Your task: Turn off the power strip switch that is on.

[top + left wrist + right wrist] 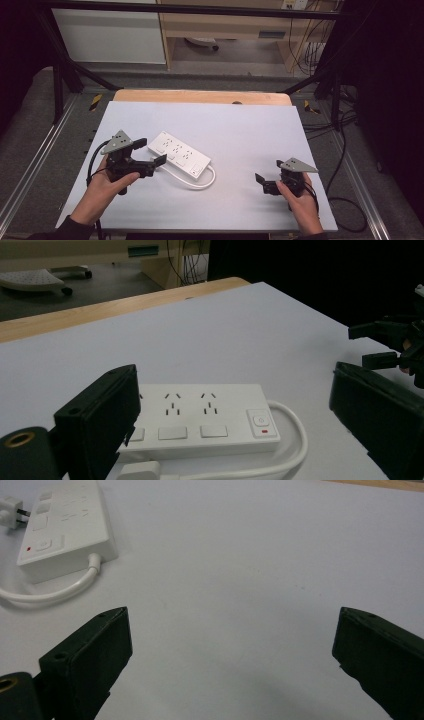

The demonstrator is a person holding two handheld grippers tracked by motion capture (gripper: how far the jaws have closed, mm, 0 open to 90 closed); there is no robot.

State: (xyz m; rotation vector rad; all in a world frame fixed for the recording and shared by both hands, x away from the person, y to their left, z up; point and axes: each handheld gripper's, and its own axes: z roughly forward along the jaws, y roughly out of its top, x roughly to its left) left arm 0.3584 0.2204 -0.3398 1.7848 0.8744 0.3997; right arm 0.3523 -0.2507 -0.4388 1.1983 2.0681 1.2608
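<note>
Power strip lies just ahead, between the left gripper's spread fingers.

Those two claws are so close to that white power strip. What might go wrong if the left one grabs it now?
The left claw, open, sits at the power strip's near end, where the cable loops back and the plug lies. It could pinch the cable or plug instead of the strip. The switch with its red light faces up, so a stray jaw might press it. The right claw is too far away to steady anything.
</note>
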